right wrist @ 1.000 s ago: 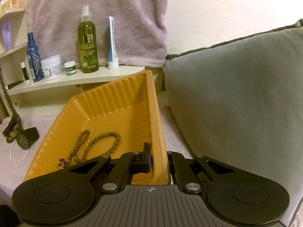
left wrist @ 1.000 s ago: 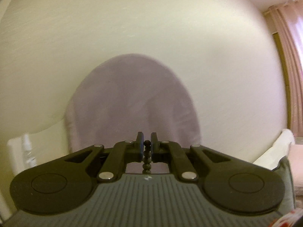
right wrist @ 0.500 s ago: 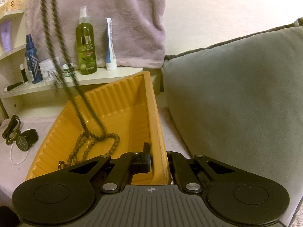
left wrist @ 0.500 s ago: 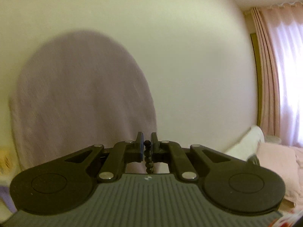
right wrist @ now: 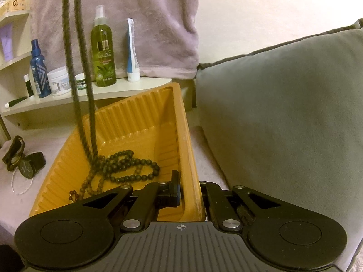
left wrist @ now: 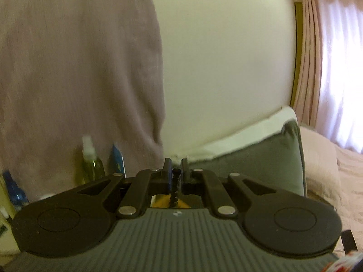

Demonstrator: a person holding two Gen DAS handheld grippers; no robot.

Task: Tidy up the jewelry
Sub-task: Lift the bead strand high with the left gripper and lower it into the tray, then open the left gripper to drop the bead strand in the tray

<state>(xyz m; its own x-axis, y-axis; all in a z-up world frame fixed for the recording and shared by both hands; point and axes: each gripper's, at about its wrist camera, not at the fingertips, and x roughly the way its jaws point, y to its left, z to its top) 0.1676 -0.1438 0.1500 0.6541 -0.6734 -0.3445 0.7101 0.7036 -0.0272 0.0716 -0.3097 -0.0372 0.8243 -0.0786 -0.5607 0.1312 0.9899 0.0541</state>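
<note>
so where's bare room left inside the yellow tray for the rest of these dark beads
The far end of the yellow tray, below its ribbed back wall, is bare, as is the floor along the left wall. The middle is crowded: dark beads pile there over a brown bead strand. The near right corner holds the right hand-held gripper clamped on the rim.

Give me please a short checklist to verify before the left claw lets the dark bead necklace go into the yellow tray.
1. Left claw grips dark bead necklace: ok.
2. Necklace's lower end lies coiled inside yellow tray: ok.
3. Hanging strands are above the tray, not outside its rim: ok.
4. Right claw clamps the tray's wall: ok.
5. Strands hang still: cannot tell, blurred.
6. Brown bead bracelet free of tangling: cannot tell.
</note>
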